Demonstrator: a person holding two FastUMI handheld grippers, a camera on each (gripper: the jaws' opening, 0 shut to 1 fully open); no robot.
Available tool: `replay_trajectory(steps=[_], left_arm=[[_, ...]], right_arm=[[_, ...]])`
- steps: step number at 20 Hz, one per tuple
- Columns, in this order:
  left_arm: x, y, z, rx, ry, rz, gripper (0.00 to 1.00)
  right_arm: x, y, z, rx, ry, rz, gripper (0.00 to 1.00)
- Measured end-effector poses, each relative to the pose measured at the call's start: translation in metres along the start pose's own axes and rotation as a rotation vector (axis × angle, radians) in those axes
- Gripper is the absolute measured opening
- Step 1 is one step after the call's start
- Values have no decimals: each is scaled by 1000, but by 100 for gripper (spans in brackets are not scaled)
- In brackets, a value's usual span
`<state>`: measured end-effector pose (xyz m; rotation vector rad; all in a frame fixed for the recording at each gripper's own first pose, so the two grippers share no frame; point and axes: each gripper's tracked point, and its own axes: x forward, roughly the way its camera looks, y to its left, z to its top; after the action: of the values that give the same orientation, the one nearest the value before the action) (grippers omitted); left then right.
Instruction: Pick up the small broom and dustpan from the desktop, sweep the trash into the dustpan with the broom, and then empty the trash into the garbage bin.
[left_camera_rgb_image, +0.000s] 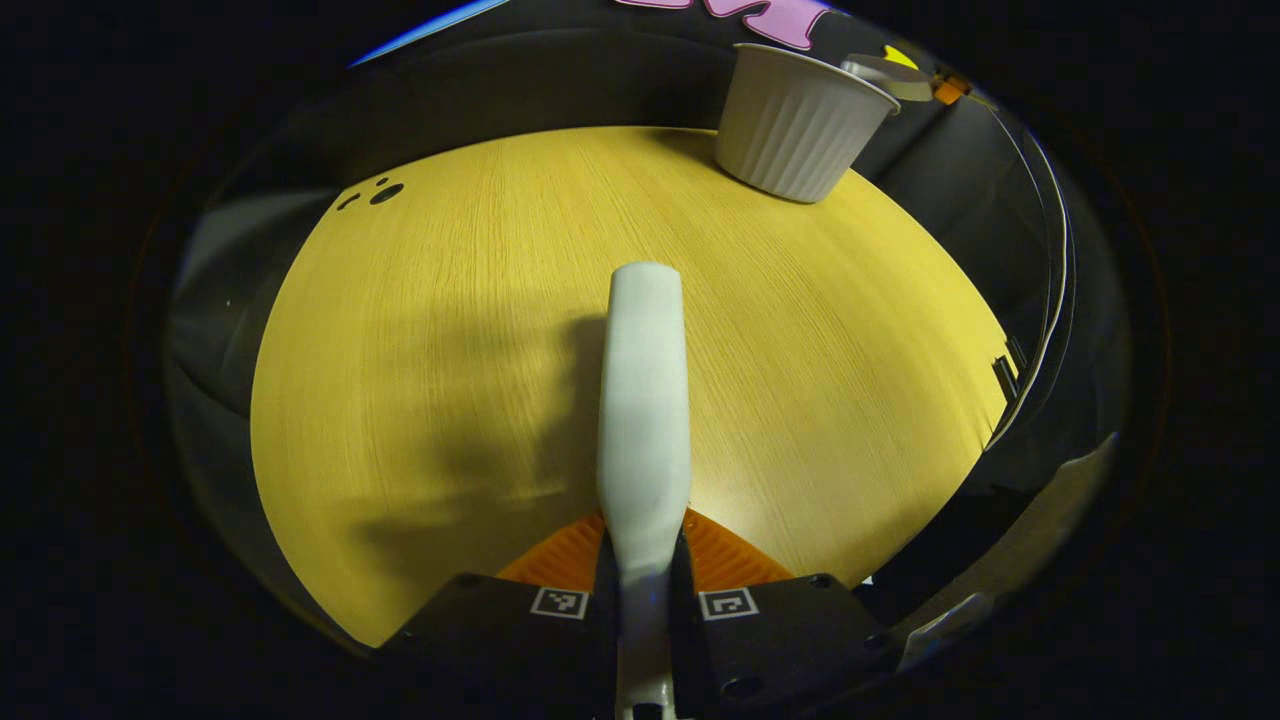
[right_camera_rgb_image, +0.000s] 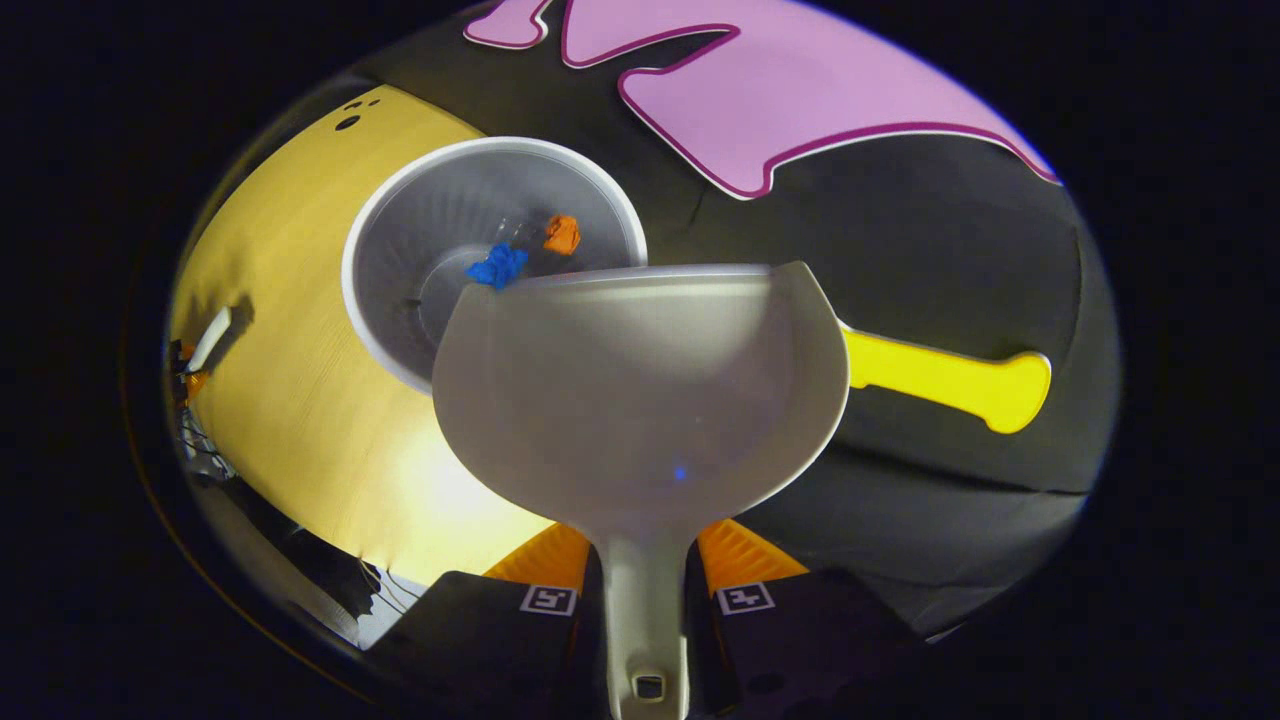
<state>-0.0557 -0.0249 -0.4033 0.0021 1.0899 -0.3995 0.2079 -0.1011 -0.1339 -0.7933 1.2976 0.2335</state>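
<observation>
Broom (left_camera_rgb_image: 643, 400) first, in the left gripper view: my left gripper (left_camera_rgb_image: 640, 590) is clamped on its pale handle, both fingers pressing the sides, so the shaft runs straight out over the table (left_camera_rgb_image: 420, 350). I hold it clear of the wood and off to the side, I judge, because sweeping looks done and it only needs to wait. Its bristle end is cut off from sight, so I cannot say whether anything clings there. The garbage bin (left_camera_rgb_image: 795, 125) stands at the table's far edge, and the dustpan's lip (left_camera_rgb_image: 885, 75) pokes over its rim.

In the right gripper view, my right gripper (right_camera_rgb_image: 645, 595) is closed tight on the dustpan (right_camera_rgb_image: 640, 400) handle, the pan tipped forward with its front edge over the garbage bin's mouth, to let the load slide out. A blue scrap (right_camera_rgb_image: 497, 266) and an orange scrap (right_camera_rgb_image: 562, 234) lie inside the bin. The pan hides part of the bin's floor, so more scraps may sit behind it. The pan's surface looks bare, though glare makes it hard to be sure
</observation>
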Motion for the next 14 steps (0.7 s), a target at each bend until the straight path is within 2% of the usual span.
replay_trajectory(steps=[2, 6, 7, 9, 10, 14], left_arm=[[0, 0, 1, -1, 0, -1, 24], [0, 1, 3, 5, 4, 7, 26], [0, 1, 3, 6, 6, 7, 24], [0, 1, 3, 6, 11, 11, 26], [-1, 2, 2, 7, 14, 15, 24], [-1, 2, 5, 16, 15, 26, 26]], right_arm=[[0, 4, 14, -1, -7, 12, 36], [4, 4, 12, -31, 4, -5, 36], [6, 3, 11, -30, 4, -6, 31], [6, 1, 10, -19, -3, -2, 31], [5, -1, 9, -9, -7, 1, 36], [-11, -3, 1, 36, -77, 24, 36]])
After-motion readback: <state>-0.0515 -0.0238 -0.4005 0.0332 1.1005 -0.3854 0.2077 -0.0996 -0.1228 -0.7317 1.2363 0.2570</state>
